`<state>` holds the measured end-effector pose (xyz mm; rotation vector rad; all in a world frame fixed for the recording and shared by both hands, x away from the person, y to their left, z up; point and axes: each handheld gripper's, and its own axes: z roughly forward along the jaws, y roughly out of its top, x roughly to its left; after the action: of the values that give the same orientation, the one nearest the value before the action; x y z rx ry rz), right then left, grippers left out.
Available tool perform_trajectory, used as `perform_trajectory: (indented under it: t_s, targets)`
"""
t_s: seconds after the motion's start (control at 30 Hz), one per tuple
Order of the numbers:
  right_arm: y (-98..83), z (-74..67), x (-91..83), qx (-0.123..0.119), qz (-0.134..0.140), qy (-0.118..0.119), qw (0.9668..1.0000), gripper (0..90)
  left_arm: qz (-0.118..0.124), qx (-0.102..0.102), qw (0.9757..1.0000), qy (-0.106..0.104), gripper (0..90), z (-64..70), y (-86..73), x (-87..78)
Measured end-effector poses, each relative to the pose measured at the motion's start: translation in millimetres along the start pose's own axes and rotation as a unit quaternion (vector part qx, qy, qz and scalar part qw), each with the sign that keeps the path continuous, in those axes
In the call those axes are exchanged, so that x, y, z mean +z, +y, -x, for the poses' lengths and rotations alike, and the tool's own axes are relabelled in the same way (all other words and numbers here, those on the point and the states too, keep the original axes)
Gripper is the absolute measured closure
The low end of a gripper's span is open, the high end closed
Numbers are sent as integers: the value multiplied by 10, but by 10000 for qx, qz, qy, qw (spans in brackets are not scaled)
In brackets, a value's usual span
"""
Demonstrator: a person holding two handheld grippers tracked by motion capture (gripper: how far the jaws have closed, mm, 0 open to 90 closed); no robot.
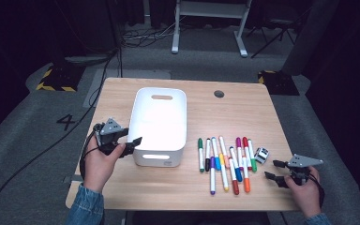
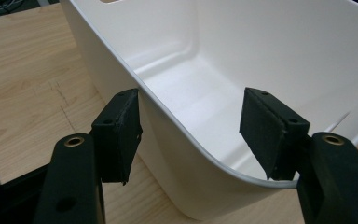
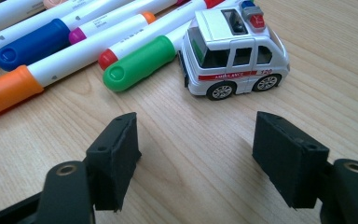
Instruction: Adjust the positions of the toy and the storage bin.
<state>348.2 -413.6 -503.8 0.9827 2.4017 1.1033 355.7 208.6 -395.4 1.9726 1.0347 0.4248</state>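
Denim-sleeved forearm at the near left edge, w/ the person's left hand [image 1: 98,164] carrying the left tool [image 1: 130,138] up against the near-left corner of the white rounded plastic bin [image 1: 157,151]. That bin stands on the light wooden table [image 1: 243,112], left of centre, and is empty as far as its floor shows in the left gripper view. Tool's jaws straddle the corner rim: one pad outside the wall, the other inside, both apparently bearing on the plastic, so I'd call it clamped on the bin, though the jaws stand well apart because the corner is wide.

Step in hand, I'd judge: steadying or repositioning the bin while the sorting of loose items gets going. Nothing's in it yet, so early days.

Further right, a row of white-barrelled felt-tip markers w/ coloured caps [image 1: 222,159] lies side by side on the table, near the bin but apart from it. Just beside their right end sits a small white toy ambulance w/ red stripe [image 1: 261,155], upright on its wheels, nose touching or almost touching the green cap.

Far right, the right tool [image 1: 273,169] hangs low over bare table, jaws wide apart, nothing btwn them, aimed at the ambulance but short of it. Next move prob. needs that tool to go fwd, bracket the toy's sides, close, then carry it over the markers to the bin.
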Motion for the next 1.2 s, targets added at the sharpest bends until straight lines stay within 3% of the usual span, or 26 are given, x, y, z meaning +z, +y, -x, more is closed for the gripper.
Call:
perform_trajectory:
  t_s: [0.1, 0.7, 1.2]
  targets:
    - [0, 3, 1, -15, 6, -2, 10000, 312, -60, 86, 9999, -18, 386, 71, -37, -54]
    - [-1, 3, 1, -16, 7, 1, 10000, 313, 12, 57, 9999, -118, 356, 490, -193, -178]
    - [-1, 3, 1, -19, 6, 1, 10000, 313, -44, 285, 9994, -208, 336, 776, -226, -206]
